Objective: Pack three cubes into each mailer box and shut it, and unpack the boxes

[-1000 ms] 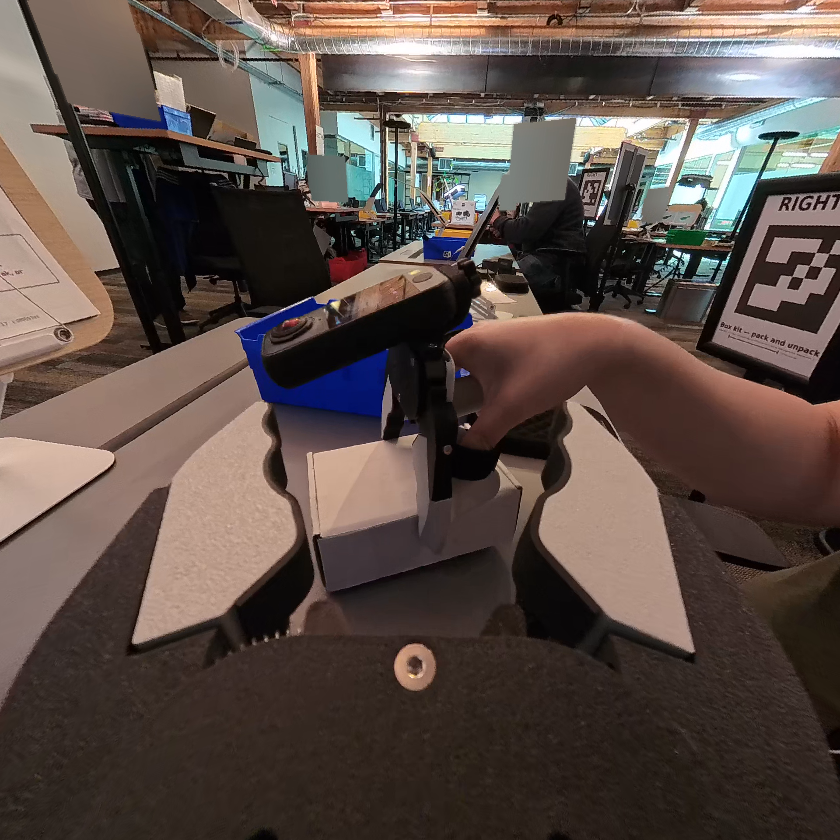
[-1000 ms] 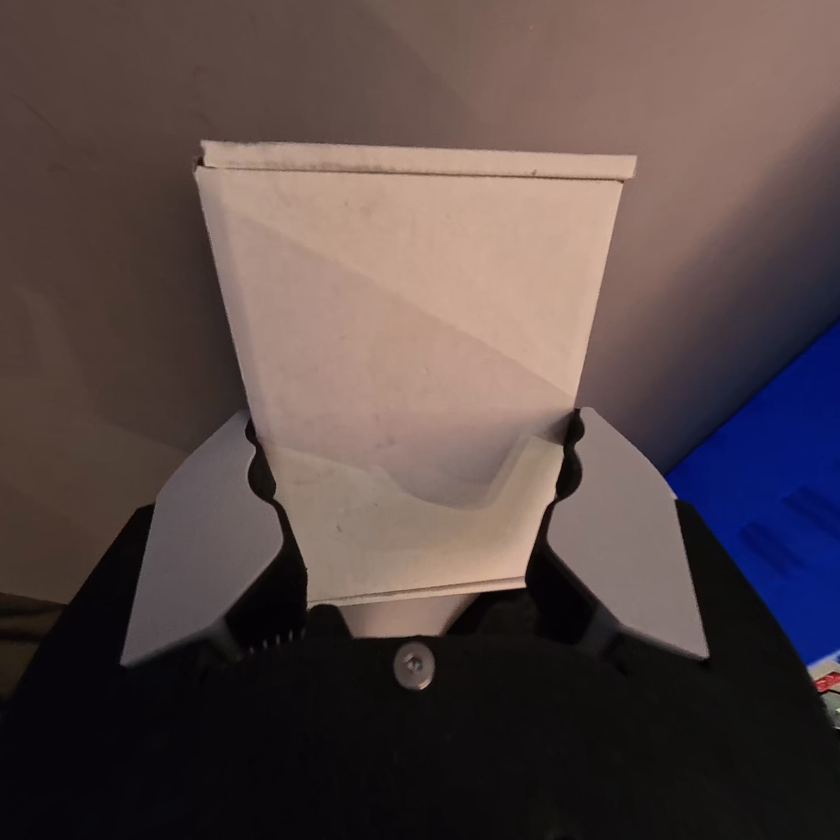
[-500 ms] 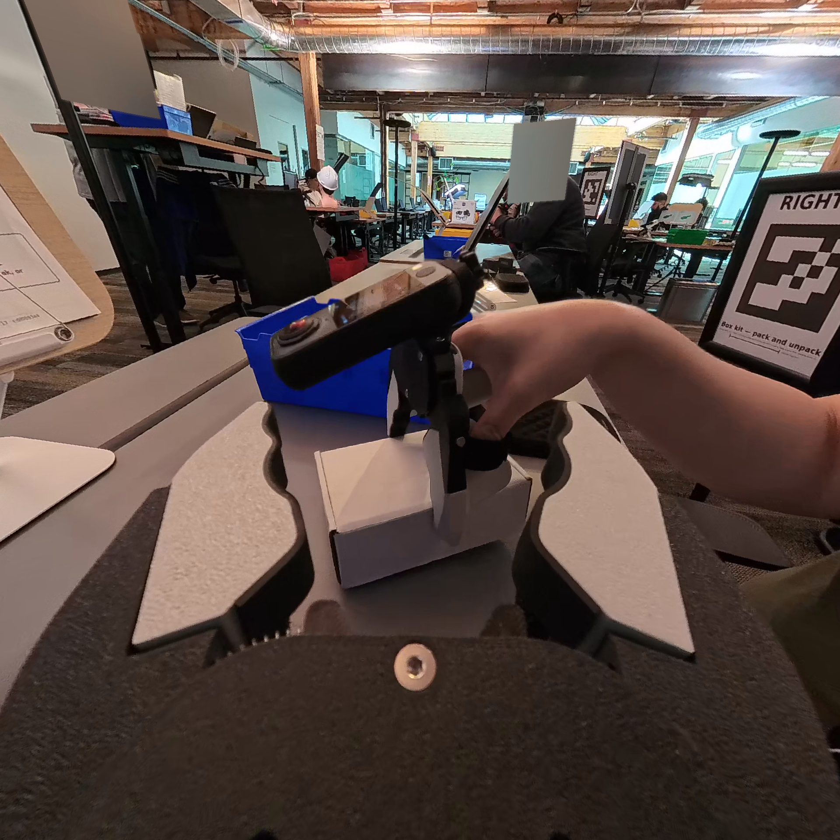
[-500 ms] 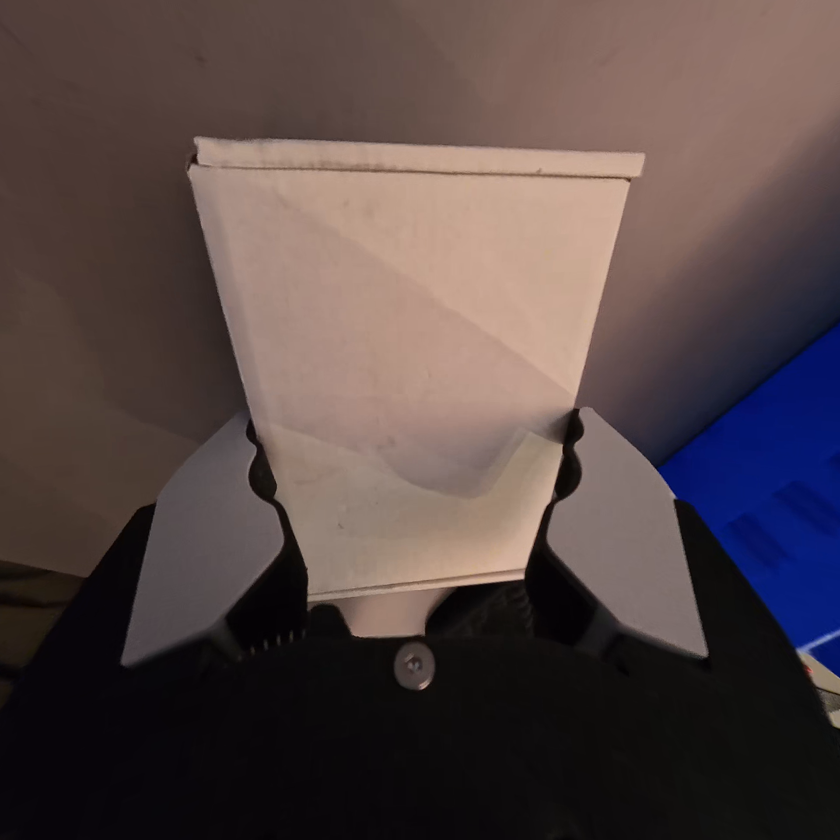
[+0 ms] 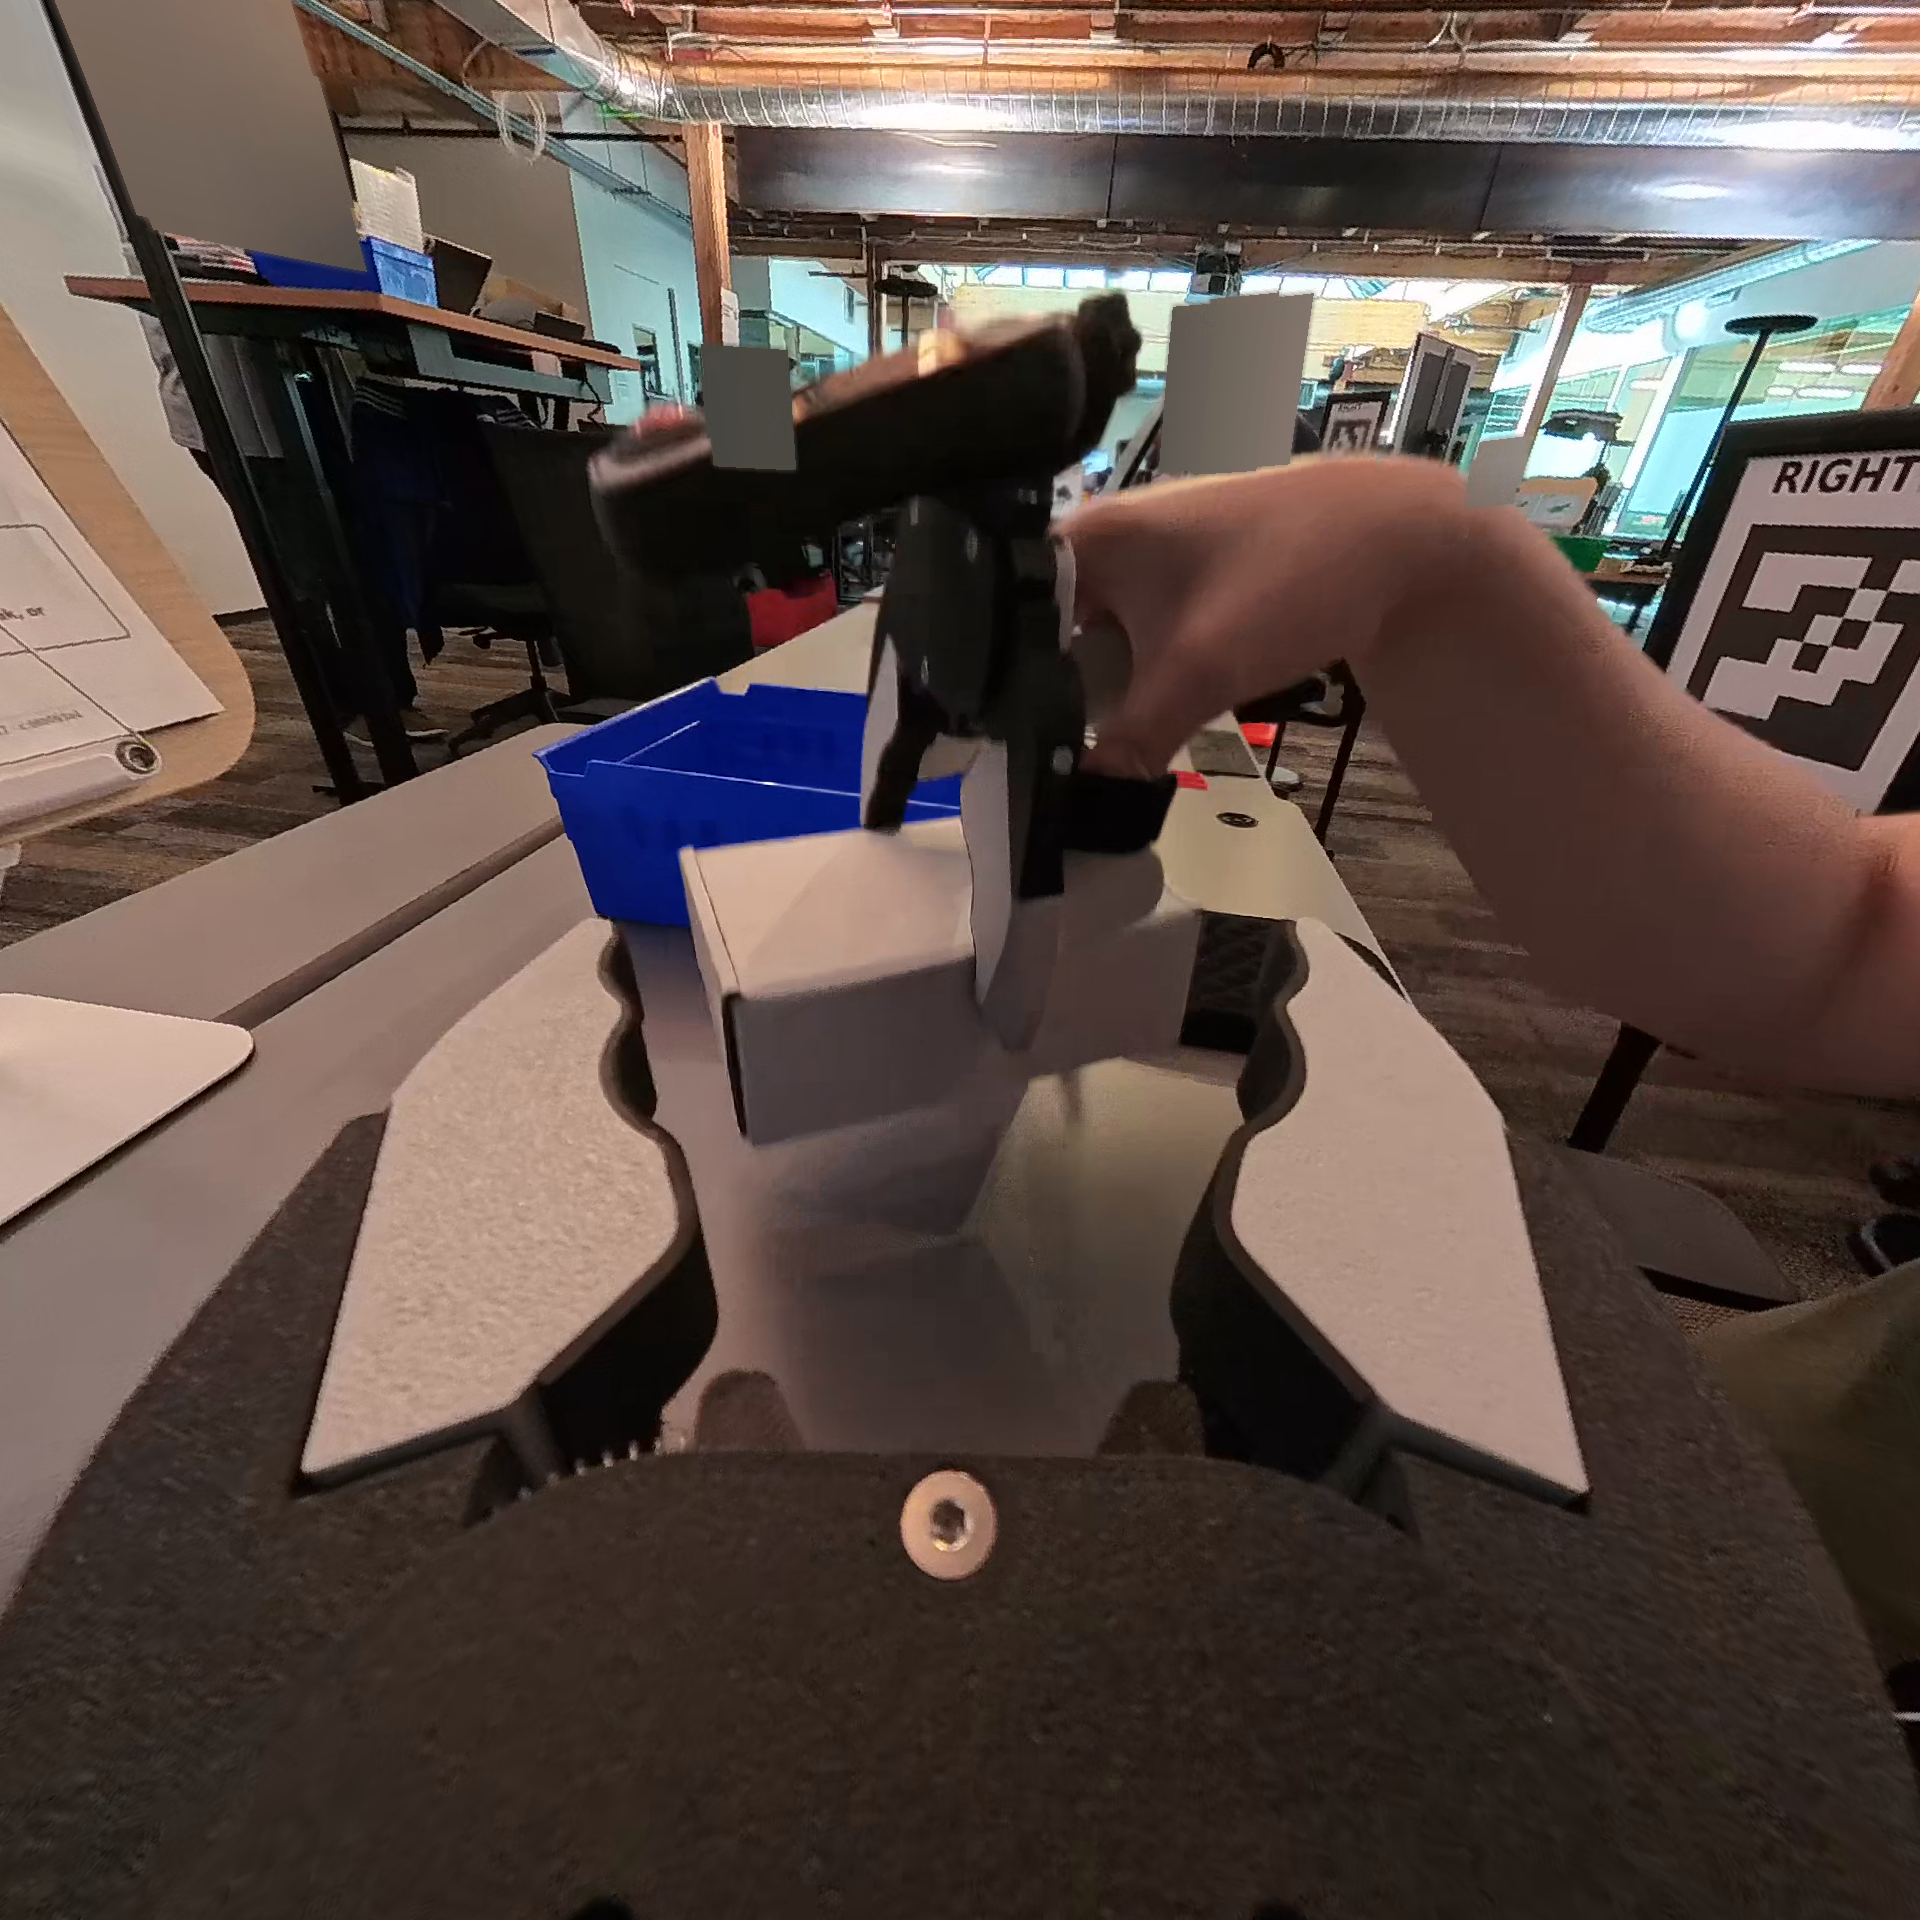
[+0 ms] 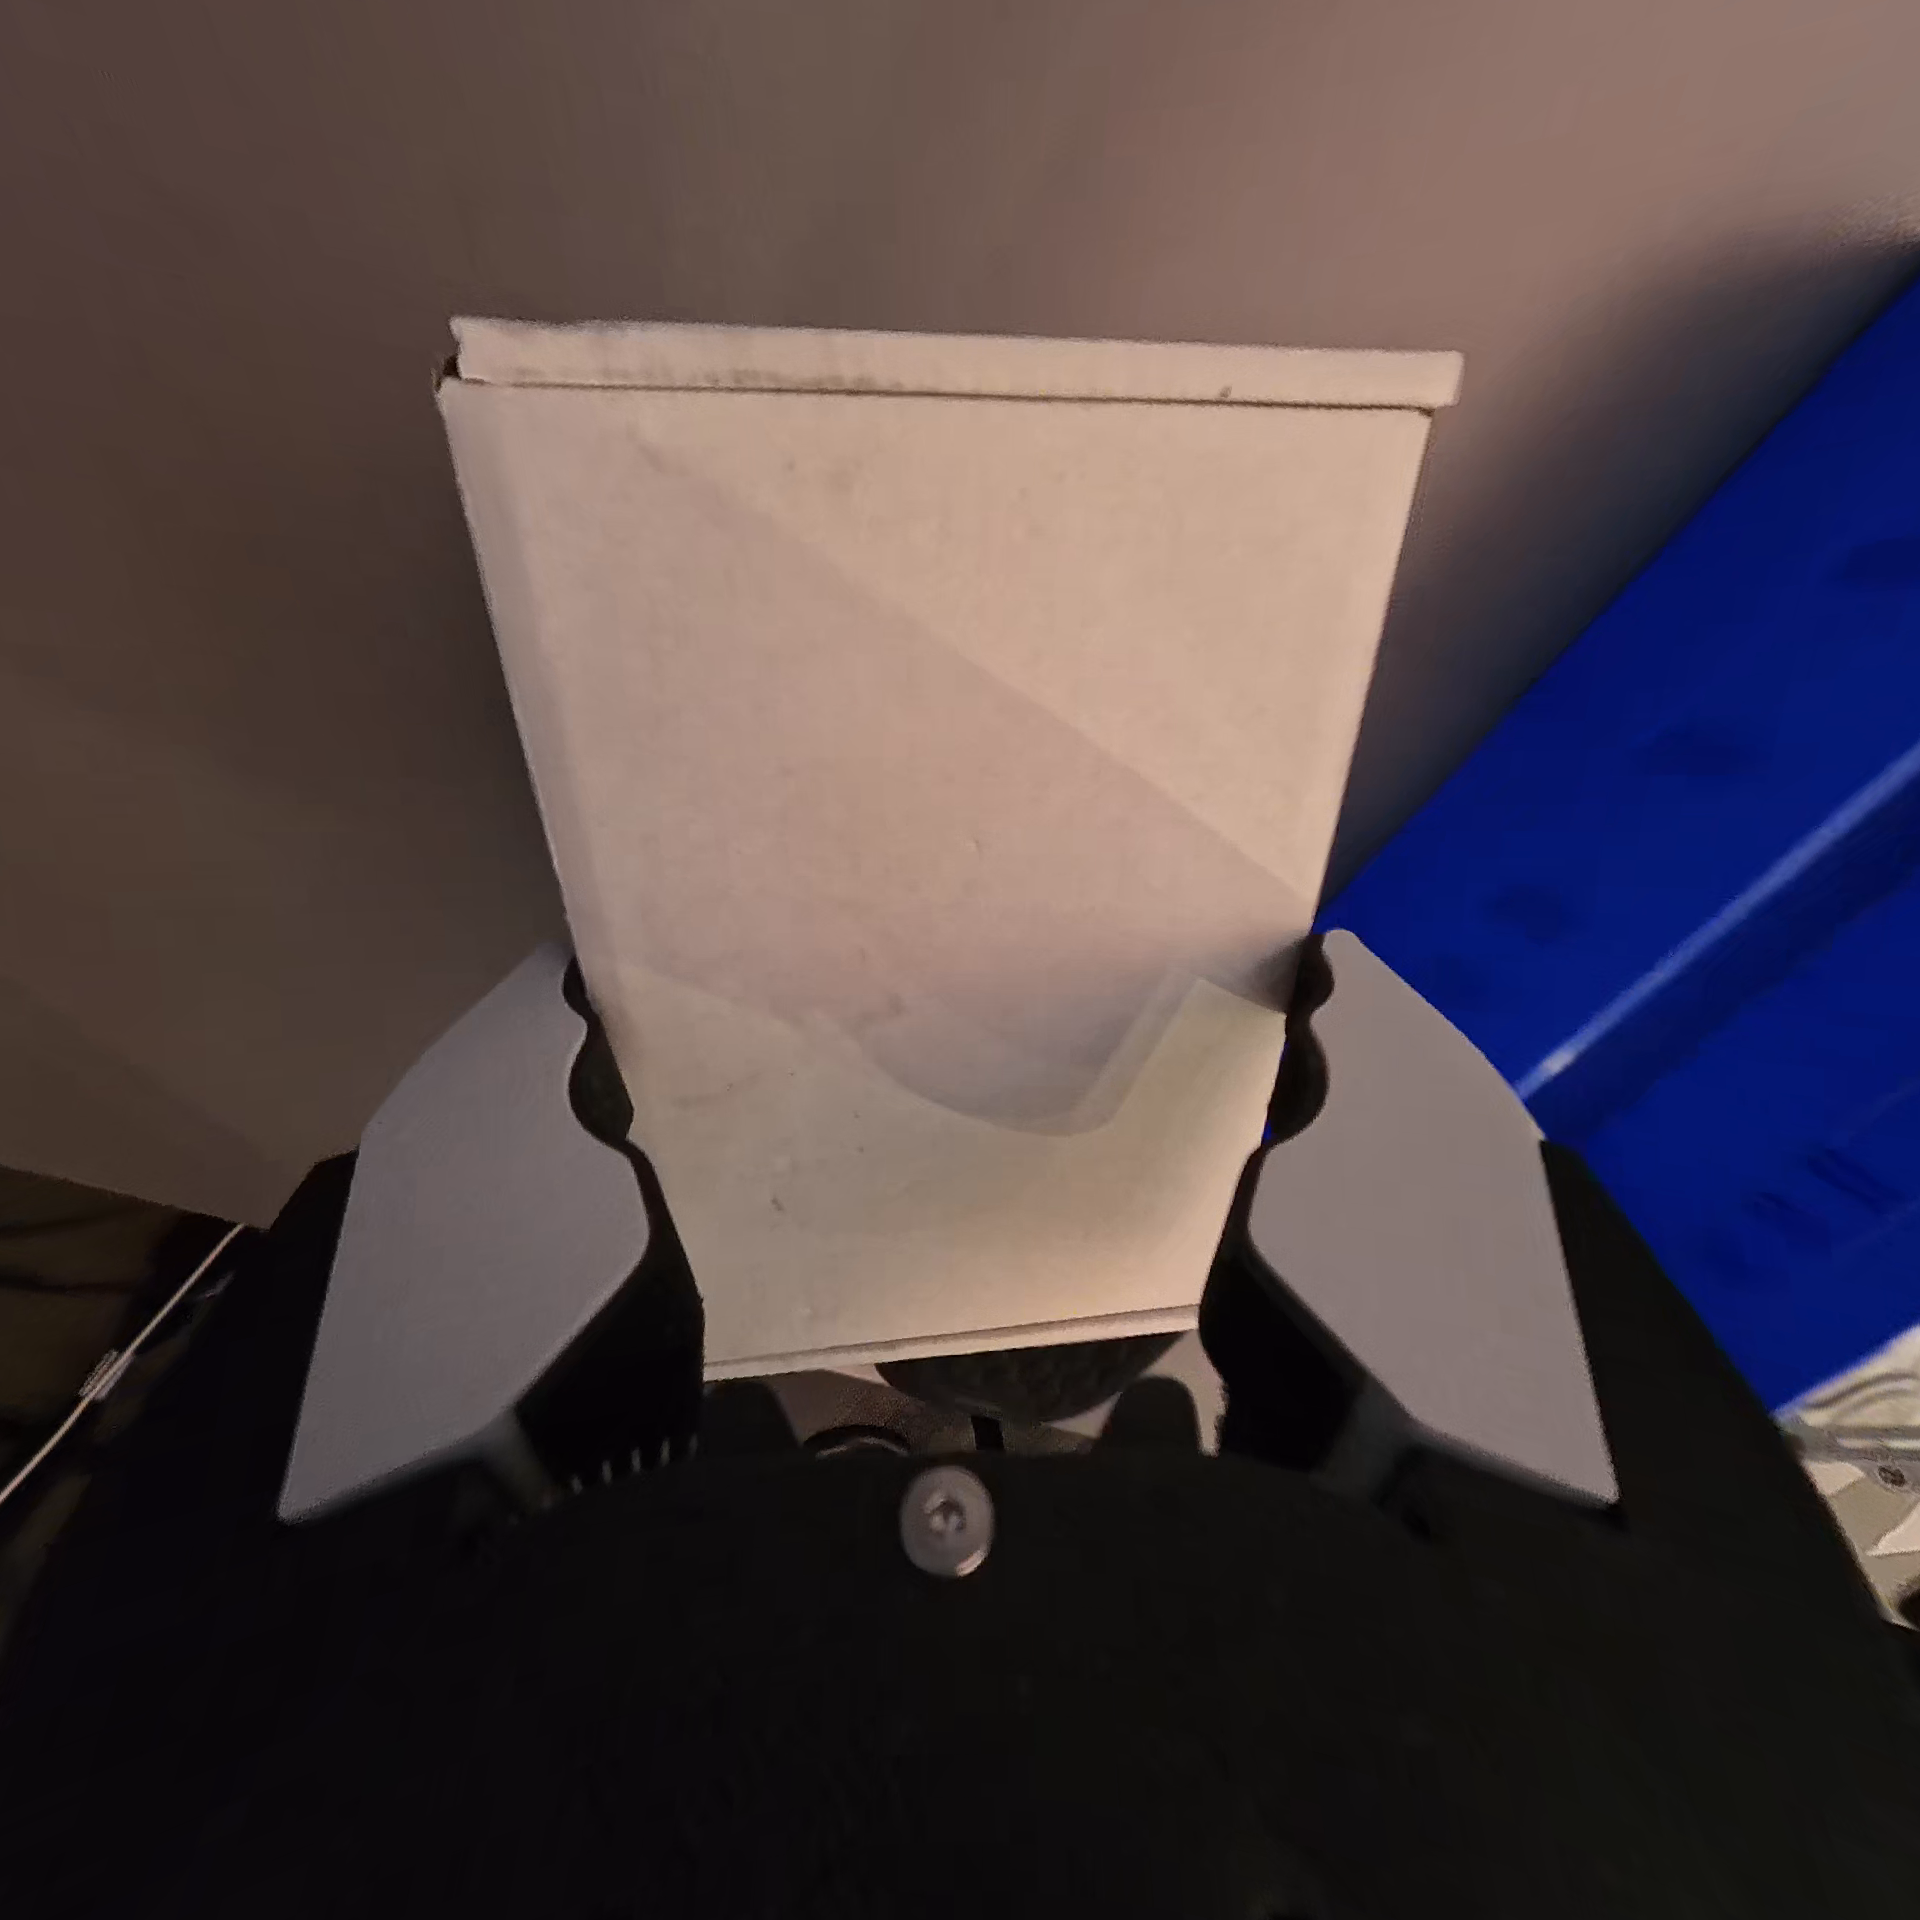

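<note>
A closed white mailer box (image 5: 842,966) hangs a little above the grey table (image 5: 260,935), tilted, with its shadow beneath it. My right gripper (image 6: 940,948) is shut on the box's (image 6: 935,727) two sides. In the left wrist view a hand (image 5: 1247,623) holds that gripper from above, and one of its fingers (image 5: 1003,935) crosses the box's front. My left gripper (image 5: 951,930) is open and empty, low over the table, with the box in front of and between its fingers. No cubes are visible.
A blue bin (image 5: 717,790) stands right behind the box and shows at the right in the right wrist view (image 6: 1662,883). A framed marker sign (image 5: 1808,623) stands at the right. A white base plate (image 5: 94,1081) and a paper-covered board (image 5: 62,644) are at the left.
My right gripper has lifted the box off the table, up and toward the blue bin. My left gripper has stayed in place, open.
</note>
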A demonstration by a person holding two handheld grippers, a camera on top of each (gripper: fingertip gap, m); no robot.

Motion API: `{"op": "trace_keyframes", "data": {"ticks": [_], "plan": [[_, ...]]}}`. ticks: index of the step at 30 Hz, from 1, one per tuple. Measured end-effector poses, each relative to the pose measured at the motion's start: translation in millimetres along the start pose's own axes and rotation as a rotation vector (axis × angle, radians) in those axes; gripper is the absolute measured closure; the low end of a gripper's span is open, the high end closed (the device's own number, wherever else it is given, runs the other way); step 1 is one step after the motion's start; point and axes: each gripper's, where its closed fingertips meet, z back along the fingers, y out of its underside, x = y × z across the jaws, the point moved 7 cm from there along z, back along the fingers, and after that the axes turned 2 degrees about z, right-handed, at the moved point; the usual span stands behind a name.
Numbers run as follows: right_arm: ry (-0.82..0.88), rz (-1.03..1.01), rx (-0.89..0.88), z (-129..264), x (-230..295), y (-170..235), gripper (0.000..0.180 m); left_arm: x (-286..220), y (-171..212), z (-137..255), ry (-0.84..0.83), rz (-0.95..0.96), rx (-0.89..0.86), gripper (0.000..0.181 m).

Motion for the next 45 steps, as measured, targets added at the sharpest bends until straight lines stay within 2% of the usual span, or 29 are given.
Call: {"op": "trace_keyframes", "data": {"ticks": [10, 17, 21, 26, 34, 40, 45], "plan": [[0.142, -0.018, -0.010, 76.2, -84.8, 5.1, 0.056, -0.8, 5.3, -4.7, 0.009, 0.003, 0.026, 0.069], [0.187, -0.116, -0.017, 88.6, -166.3, 30.2, 0.056, 0.9, 15.2, -10.5, 0.016, 0.018, 0.066, 0.069], [0.189, -0.156, -0.007, 68.0, -208.4, 42.4, 0.056, 4.3, 22.4, -13.4, 0.022, 0.045, 0.093, 0.069], [0.127, -0.178, 0.011, 18.3, -241.7, 48.0, 0.056, 4.0, 32.7, -19.6, 0.035, 0.051, 0.150, 0.069], [0.008, -0.100, 0.024, -62.3, -256.0, 44.2, 0.056, -3.3, 42.8, -29.4, 0.078, 0.053, 0.211, 0.071], [-0.028, 0.069, 0.049, -91.0, -254.3, 42.9, 0.056, -2.4, 49.0, -31.3, 0.089, 0.068, 0.236, 0.071], [-0.007, 0.366, 0.024, -93.4, -250.2, 37.5, 0.056, -3.8, 51.7, -32.8, 0.097, 0.065, 0.253, 0.071]]}}
